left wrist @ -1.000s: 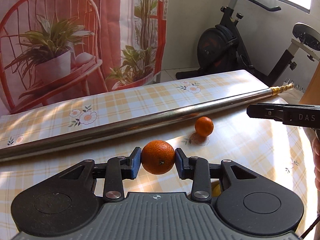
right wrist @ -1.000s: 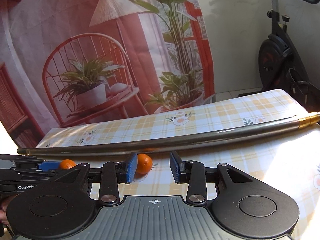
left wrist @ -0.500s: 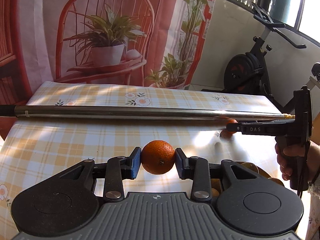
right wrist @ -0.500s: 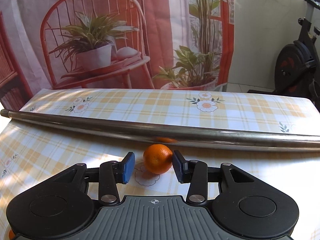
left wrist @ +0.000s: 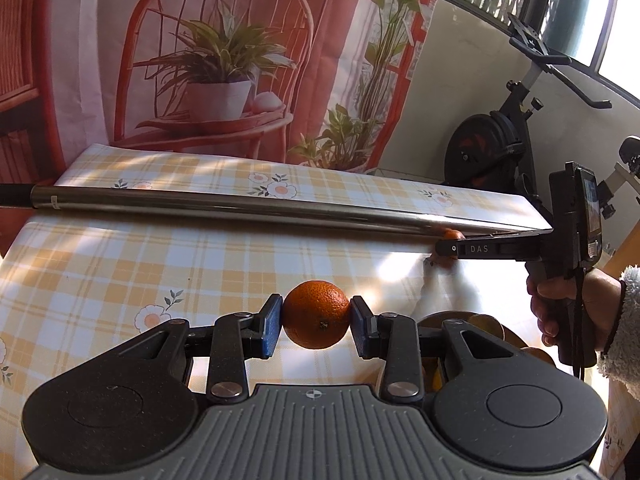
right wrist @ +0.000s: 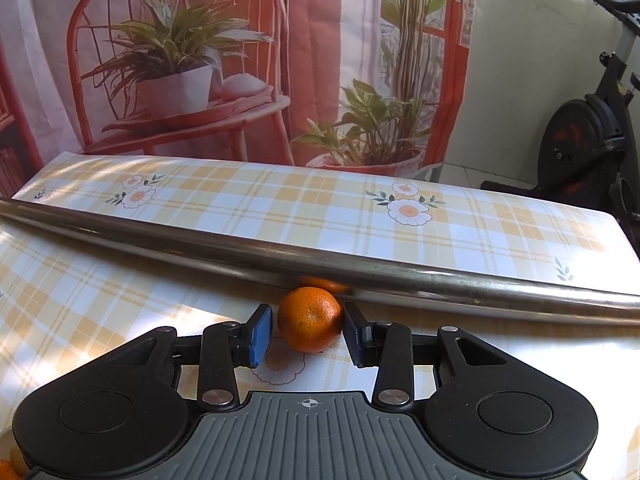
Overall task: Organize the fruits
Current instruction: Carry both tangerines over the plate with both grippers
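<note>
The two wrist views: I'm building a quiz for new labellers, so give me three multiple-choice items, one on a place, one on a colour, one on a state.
1. The loose orange lies: A) against the metal pole; B) in a bowl; C) on the floor.
2. The finger pads are: A) red; B) blue; C) green.
3. The left hand-held gripper is: A) open and empty; B) shut on the held orange; C) out of view.

Answers: A, the fruit sits right at the pole; B, both views show blue pads; B, both pads press the fruit. The right hand-held gripper has a gap on one side.
</note>
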Motion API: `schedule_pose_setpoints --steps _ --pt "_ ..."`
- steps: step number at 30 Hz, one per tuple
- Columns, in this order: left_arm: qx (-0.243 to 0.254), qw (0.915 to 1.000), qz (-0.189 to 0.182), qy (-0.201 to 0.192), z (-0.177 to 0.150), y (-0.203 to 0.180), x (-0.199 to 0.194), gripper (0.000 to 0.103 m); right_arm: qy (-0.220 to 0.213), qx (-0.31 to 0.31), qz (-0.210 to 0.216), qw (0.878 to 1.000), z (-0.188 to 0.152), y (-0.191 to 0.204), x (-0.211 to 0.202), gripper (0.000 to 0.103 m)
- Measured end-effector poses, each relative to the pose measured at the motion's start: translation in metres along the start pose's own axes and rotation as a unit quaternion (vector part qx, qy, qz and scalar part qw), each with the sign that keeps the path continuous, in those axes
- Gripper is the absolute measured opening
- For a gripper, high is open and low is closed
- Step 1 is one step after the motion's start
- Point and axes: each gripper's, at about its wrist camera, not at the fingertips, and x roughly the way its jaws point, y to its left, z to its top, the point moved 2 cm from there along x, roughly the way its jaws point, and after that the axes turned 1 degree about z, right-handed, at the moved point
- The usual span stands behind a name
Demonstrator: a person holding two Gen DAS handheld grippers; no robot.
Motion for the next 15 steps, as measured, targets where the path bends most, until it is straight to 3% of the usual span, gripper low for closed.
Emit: schedule_pose_setpoints --steps 6,15 --pt "0.008 1.0 -0.002 -0.004 0.002 -0.007 -0.004 0.038 -0.002 0.008 0.012 1.0 -0.001 -0.002 -0.005 0.031" --pt "0.032 0.9994 -0.006 -0.011 0.003 -0.023 -0.016 0.038 -0.028 0.009 0.037 0.999 0.001 0.005 -0.044 0.031"
